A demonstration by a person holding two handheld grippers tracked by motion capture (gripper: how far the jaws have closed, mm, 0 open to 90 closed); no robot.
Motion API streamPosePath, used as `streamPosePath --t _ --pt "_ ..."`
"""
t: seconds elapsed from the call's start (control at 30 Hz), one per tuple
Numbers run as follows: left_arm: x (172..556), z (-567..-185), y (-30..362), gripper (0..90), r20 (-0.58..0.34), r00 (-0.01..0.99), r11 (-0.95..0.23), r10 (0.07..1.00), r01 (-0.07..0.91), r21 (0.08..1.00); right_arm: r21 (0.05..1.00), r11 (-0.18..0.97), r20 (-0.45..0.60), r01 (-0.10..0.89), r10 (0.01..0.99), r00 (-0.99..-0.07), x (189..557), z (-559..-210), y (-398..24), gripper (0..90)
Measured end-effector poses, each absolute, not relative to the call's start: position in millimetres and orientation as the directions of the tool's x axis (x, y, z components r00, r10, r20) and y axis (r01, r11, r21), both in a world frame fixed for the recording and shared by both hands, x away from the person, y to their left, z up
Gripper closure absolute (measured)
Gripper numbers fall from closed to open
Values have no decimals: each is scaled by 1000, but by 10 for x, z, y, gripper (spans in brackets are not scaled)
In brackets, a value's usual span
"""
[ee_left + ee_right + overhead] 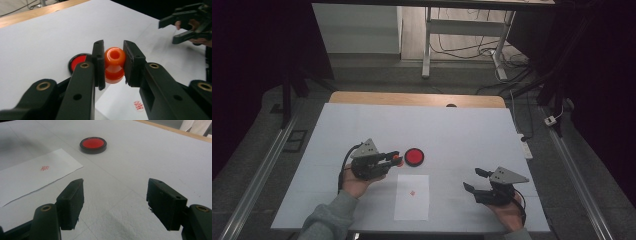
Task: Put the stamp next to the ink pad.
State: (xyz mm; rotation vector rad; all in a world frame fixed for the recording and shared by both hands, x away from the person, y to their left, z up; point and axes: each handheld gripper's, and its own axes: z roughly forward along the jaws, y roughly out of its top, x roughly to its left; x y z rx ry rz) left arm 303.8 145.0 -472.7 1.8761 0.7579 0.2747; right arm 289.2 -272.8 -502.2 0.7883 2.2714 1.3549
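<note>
An orange knob-shaped stamp [114, 65] sits between the jaws of my left gripper [113, 51], which is shut on it. In the high view that left gripper [395, 159] hovers just left of a round red ink pad in a black rim [414, 156]. A white paper sheet [412, 202] lies in front of the pad and carries a small red stamp mark [412, 193]. My right gripper [473, 179] rests near the table's front right, open with nothing between its jaws [115, 192]. It points toward the ink pad [93, 144] and the paper [30, 180].
The work surface is a white table cover [472, 130] with a wooden edge [412, 98] at the far side. Beyond it stand a desk frame [427, 45] and floor cables [472, 50]. Metal rails [267, 165] run along both sides.
</note>
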Motion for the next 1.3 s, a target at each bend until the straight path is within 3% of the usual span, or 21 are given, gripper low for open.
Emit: streamPosePath --t 0.53,1.3 --pt "3277 -4919 1556 729 -115 697 -305 708 449 840 885 375 -28 276 634 -773 2908 -5039 -2731 301" --pt "3557 -5319 1422 726 -65 670 -392 740 507 768 882 370 -9 292 632 -775 2931 -5071 -2802 305"
